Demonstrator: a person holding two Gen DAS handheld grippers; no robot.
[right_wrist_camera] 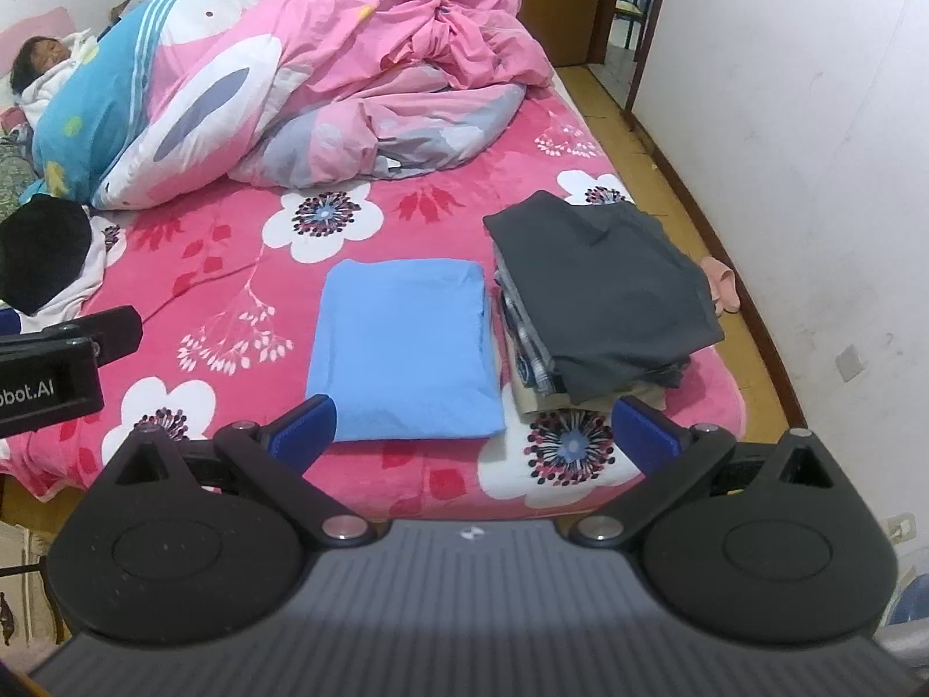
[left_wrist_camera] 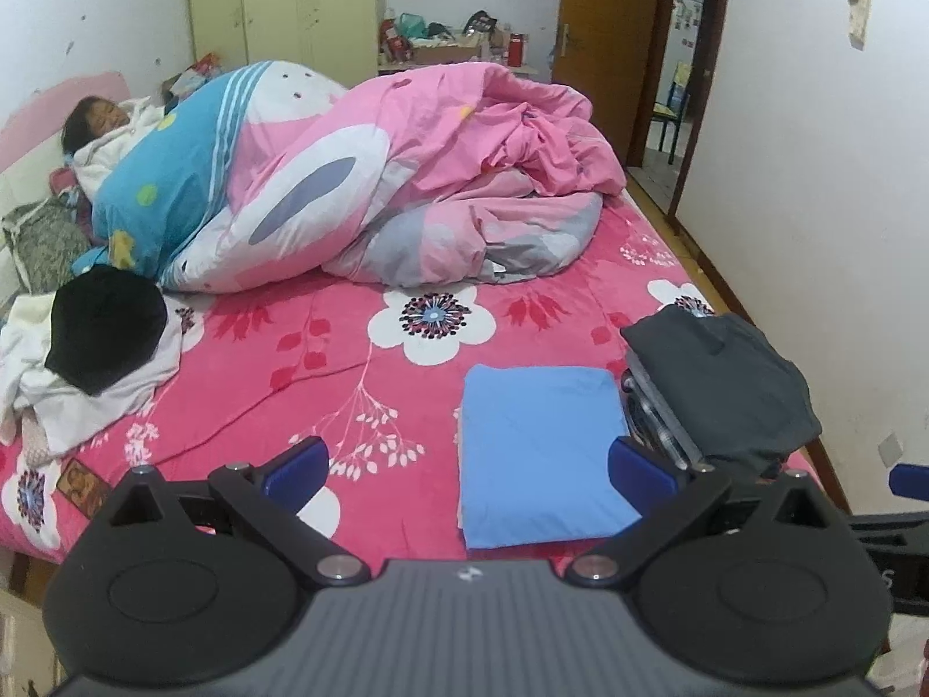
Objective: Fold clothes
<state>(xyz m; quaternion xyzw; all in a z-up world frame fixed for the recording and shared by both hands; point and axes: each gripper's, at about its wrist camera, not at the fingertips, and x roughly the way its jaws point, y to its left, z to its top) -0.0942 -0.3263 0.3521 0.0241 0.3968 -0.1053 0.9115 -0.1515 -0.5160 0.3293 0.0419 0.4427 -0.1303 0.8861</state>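
Both jaws spread wide, holding nothing: left gripper (left_wrist_camera: 467, 464) and right gripper (right_wrist_camera: 473, 427) hover over the bed's near edge. Folded blue garment (right_wrist_camera: 406, 348) lies flat on the pink floral bedspread (right_wrist_camera: 232, 267), just beside a stack of folded clothes (right_wrist_camera: 598, 302) (dark grey on top).

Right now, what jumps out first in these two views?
The big pink and blue duvet heaped across the far half of the bed, with a person lying under its far-left end. Nearer, a folded light blue cloth lies flat on the pink floral bedspread, beside a stack of folded clothes topped in dark grey at the bed's right edge.
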